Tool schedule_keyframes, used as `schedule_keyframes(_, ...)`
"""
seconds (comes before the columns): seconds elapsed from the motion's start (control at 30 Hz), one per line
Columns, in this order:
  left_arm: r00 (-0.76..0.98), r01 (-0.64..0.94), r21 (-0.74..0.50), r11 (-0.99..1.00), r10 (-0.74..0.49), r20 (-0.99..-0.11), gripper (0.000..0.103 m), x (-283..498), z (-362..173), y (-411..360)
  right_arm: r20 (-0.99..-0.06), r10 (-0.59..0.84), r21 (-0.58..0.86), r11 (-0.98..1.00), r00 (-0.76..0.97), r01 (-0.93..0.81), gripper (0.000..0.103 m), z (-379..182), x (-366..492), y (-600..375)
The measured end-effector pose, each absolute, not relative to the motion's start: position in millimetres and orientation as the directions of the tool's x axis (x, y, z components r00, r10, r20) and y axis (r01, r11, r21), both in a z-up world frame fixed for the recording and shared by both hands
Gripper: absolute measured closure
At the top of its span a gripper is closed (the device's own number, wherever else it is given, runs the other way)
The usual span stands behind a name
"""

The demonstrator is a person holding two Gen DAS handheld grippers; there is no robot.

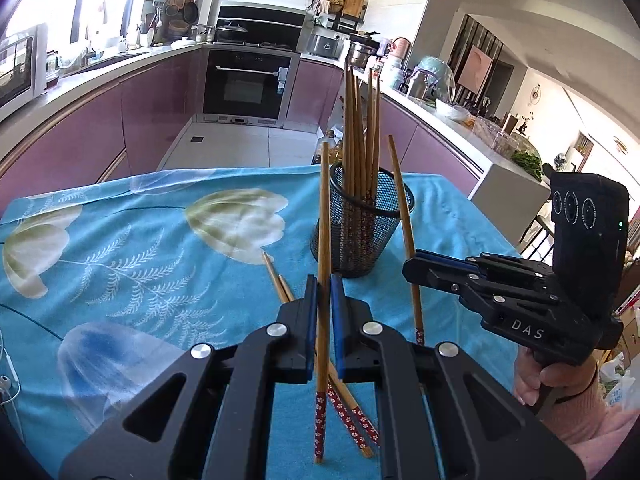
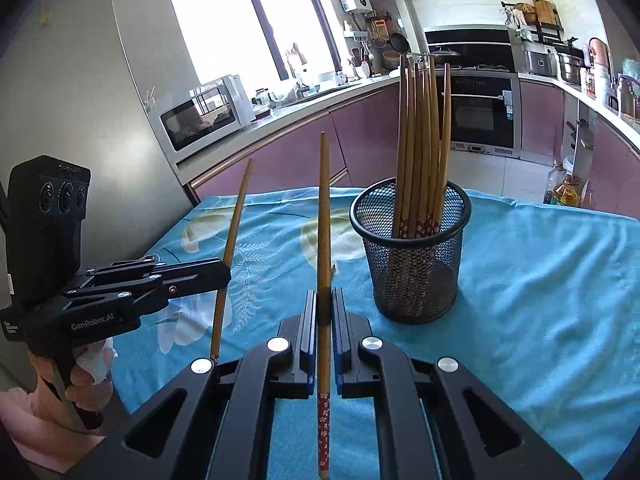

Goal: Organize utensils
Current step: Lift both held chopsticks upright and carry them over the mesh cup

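Your left gripper [image 1: 323,280] clamps one chopstick [image 1: 323,240] upright, your right gripper [image 2: 324,300] another [image 2: 324,220] (both tilted downward), each near the mesh holder [image 2: 412,256]; two chopsticks [image 1: 280,280] lie beside it.

Table w/ blue floral cloth [image 1: 132,240]; mesh holder [image 1: 360,232], loose chopsticks [image 1: 280,280] on it.

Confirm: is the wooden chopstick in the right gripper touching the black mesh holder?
Apart. The right wrist view shows blue cloth between the wooden chopstick in the right gripper and the black mesh holder.
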State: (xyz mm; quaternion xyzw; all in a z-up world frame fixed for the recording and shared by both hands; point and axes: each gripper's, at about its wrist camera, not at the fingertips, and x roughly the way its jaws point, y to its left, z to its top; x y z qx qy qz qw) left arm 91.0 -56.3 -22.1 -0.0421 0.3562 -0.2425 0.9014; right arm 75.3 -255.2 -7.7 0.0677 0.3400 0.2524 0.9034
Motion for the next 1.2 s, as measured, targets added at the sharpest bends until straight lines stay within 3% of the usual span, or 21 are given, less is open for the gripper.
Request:
schedule_keyframes(0.57, 0.656, 0.443, -0.287, 0.849, -0.525, -0.543, 0.096, 88, 14, -56, -0.497, 0.5, 0.294, 0.866, 0.709, -0.405, 0.097, 25, 76, -272)
schedule_keyframes(1.2, 0.688, 0.484, -0.246, 0.84, -0.539, -0.486, 0.096, 100, 49, -77, -0.434, 0.475, 0.25, 0.88, 0.765, -0.404, 0.097, 58, 84, -287)
